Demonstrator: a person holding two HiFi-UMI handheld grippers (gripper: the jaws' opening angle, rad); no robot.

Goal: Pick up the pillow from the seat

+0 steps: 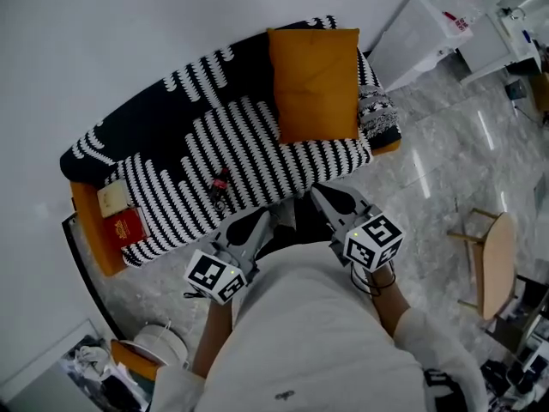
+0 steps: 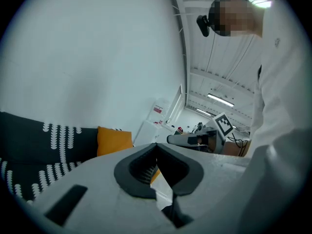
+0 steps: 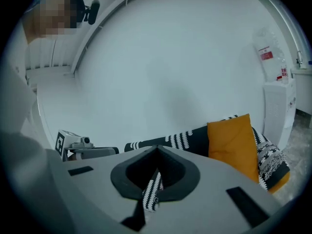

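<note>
Approach seems in hand: left gripper [image 1: 261,221] and right gripper [image 1: 323,196], jaws together and empty, hover at the black-and-white striped fabric sofa's [image 1: 206,157] front edge; next, open toward the orange square fabric pillow [image 1: 315,82] at its right end.

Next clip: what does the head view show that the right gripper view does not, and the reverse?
Head view only: a red book and a pale book at the far end of the striped sofa, and a wooden stool on the floor. Right gripper view only: the camera worn on the person's head. Both: the orange pillow propped against the sofa's backrest.
</note>
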